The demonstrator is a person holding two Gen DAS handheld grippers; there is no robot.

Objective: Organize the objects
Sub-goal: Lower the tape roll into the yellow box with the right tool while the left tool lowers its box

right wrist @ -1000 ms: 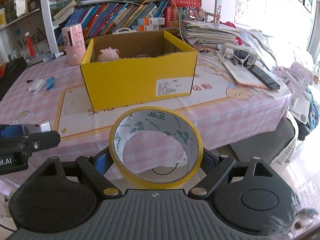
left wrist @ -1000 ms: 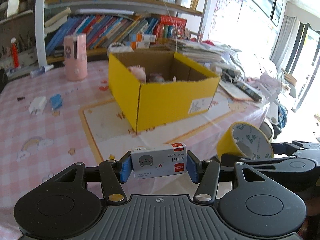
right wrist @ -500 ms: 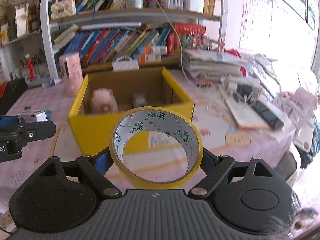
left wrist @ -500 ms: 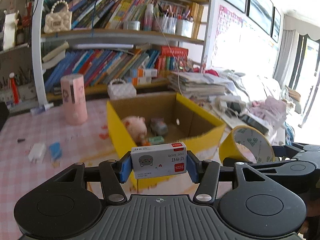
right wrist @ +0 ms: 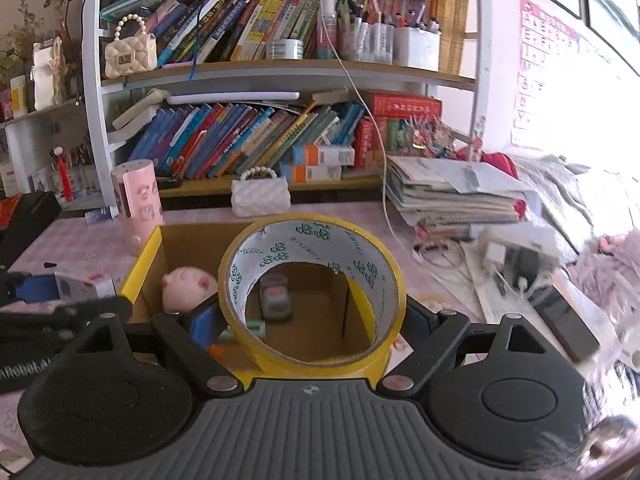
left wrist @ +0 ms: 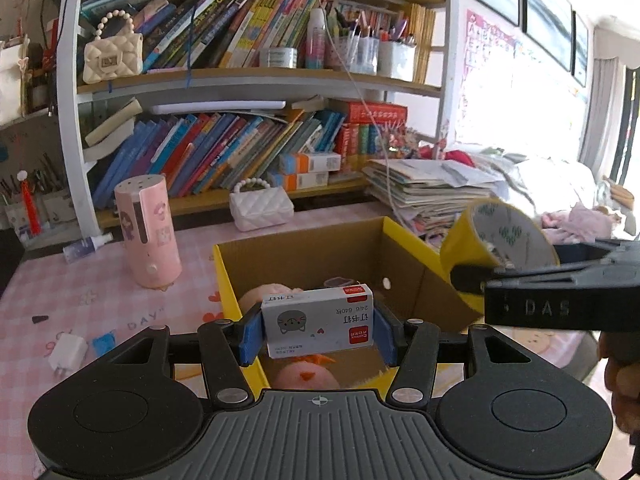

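the left gripper (left wrist: 318,330) pinches a small staple box (left wrist: 319,326) by its ends and the right gripper (right wrist: 310,320) clamps a yellow tape roll (right wrist: 312,292) across its width, both held above the open yellow cardboard box (left wrist: 404,236) on the bench (left wrist: 80,304). the two grippers hang close together, so releasing both at once risks a collision. a drop may also land on the pink plush toy (right wrist: 188,286) and bounce toward the wall.

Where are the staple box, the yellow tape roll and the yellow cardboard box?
staple box (left wrist: 318,326), left wrist view, on its grey printed front face.
yellow tape roll (right wrist: 310,240), right wrist view, on the printed inner liner at the top.
yellow cardboard box (left wrist: 320,252), left wrist view, on the brown inside back wall.
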